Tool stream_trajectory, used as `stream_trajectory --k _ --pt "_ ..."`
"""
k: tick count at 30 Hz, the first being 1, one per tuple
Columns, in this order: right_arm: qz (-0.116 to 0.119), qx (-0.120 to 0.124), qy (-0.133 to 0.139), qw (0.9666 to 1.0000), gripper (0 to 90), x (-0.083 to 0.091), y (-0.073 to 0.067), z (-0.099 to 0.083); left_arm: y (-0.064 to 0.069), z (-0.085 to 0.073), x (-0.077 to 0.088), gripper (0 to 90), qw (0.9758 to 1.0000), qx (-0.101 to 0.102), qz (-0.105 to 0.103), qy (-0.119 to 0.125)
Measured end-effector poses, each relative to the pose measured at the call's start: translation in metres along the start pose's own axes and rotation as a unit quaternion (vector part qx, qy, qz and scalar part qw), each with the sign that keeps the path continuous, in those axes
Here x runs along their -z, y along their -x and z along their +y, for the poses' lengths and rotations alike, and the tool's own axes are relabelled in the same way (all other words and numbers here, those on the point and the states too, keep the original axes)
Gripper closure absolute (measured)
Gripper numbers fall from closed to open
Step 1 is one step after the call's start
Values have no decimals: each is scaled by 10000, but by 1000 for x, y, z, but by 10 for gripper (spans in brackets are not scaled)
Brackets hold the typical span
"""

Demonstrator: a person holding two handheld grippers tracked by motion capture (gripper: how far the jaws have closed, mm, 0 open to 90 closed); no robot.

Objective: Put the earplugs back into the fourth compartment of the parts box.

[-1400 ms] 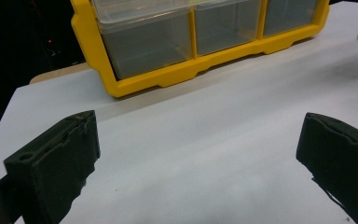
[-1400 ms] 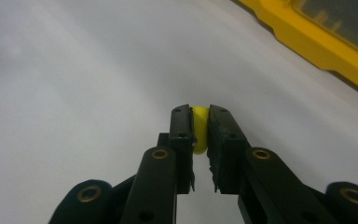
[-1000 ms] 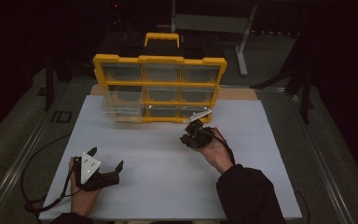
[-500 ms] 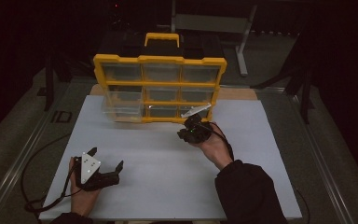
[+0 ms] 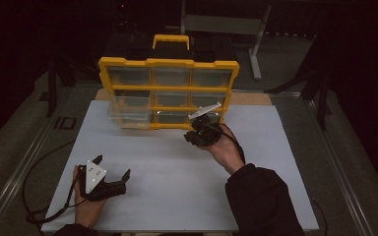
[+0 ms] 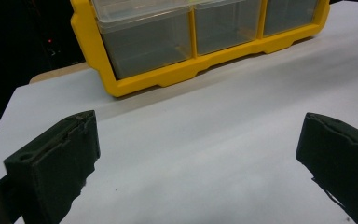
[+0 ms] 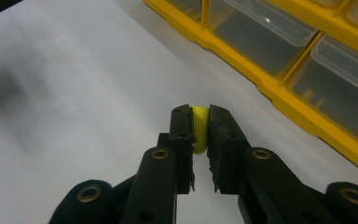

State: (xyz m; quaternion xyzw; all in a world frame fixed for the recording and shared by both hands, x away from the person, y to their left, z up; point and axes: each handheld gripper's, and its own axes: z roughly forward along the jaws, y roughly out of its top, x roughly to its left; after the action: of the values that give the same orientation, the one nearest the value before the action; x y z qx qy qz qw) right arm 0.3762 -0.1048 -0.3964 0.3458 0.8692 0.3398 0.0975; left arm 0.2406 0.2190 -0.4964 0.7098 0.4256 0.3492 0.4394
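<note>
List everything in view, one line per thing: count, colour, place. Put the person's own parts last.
Organiser case: one, yellow frame with clear drawers and a black-and-yellow handle, standing at the far edge of the white sheet.
Small piece: one, yellow, clamped between the right tongs' tips; too little shows to tell what it is.
White sheet: one, white, covering the table top.
Wooden board: one, tan, edge showing under the sheet behind the case.
Metal stand: one, grey, on the floor beyond the table.
Left tongs: one pair, black with a grey plate on top, near left, jaws wide apart over bare sheet.
Right tongs: one pair, black, just in front of the case's lower right corner.
Sleeve: one, dark, right forearm, near edge.
</note>
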Motion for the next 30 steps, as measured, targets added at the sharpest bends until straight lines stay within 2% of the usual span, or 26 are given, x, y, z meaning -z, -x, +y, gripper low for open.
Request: stream_trajectory --k 22,30 --pt "55 73 179 9998 802 8 -4 26 0 0 0 0 10000 0 0 3" --pt "74 19 285 9996 802 10 -5 38 0 0 0 0 10000 -6 0 -1"
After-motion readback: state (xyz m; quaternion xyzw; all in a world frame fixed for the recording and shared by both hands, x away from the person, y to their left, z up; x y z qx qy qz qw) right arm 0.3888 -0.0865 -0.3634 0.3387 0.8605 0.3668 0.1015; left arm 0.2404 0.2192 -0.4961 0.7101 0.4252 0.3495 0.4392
